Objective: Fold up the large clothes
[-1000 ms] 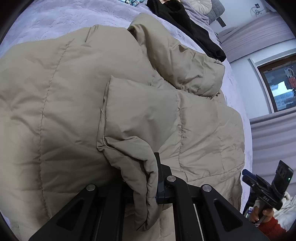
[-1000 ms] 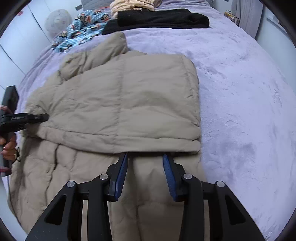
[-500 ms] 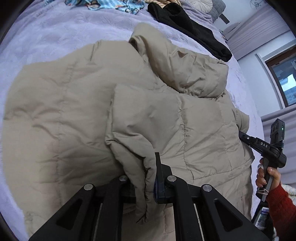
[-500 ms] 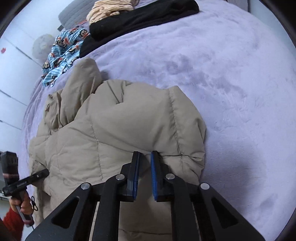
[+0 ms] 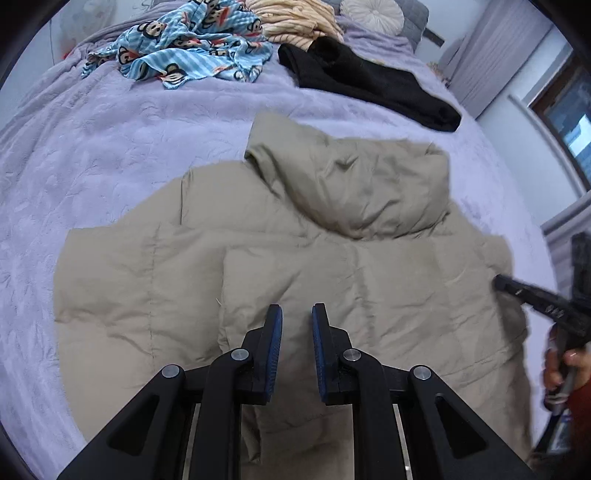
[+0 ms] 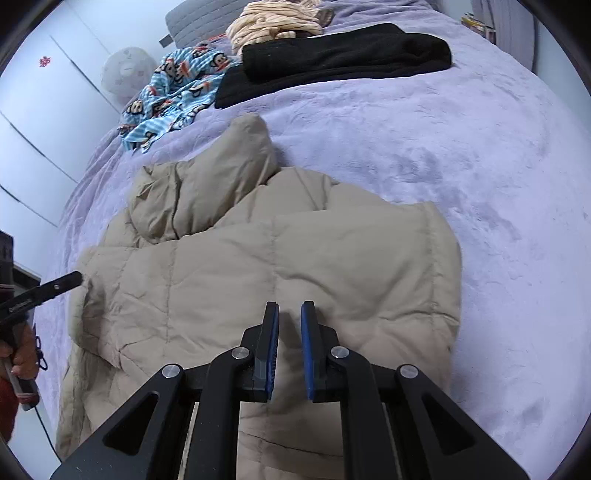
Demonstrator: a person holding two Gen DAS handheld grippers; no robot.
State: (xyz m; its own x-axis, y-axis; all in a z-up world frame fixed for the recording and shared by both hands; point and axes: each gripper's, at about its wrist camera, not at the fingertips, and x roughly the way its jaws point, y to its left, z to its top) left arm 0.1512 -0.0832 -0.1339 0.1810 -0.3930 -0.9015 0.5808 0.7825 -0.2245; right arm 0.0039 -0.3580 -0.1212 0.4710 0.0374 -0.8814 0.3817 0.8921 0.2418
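A beige puffer jacket (image 5: 332,258) lies spread on the purple bedspread (image 5: 110,147), its hood (image 5: 362,184) pointing away from me. One sleeve is folded in across the body. My left gripper (image 5: 297,310) hovers just above that folded sleeve, its jaws a narrow gap apart with nothing between them. In the right wrist view the same jacket (image 6: 295,258) shows, and my right gripper (image 6: 290,306) hangs over its near right part. Its jaws also stand a narrow gap apart and hold no cloth. Each gripper shows at the edge of the other's view, held in a hand (image 5: 565,365).
A black garment (image 5: 369,85) lies folded beyond the jacket. A blue monkey-print cloth (image 5: 192,48) and a cream striped garment (image 5: 295,18) sit at the head of the bed. Bare bedspread (image 6: 498,184) stretches to the jacket's right. A window (image 5: 569,110) is on the right wall.
My left gripper has let go of the sleeve and risen; the sleeve now lies flat across the jacket. My right gripper's jaws have closed to a narrow gap while it slid sideways over the jacket.
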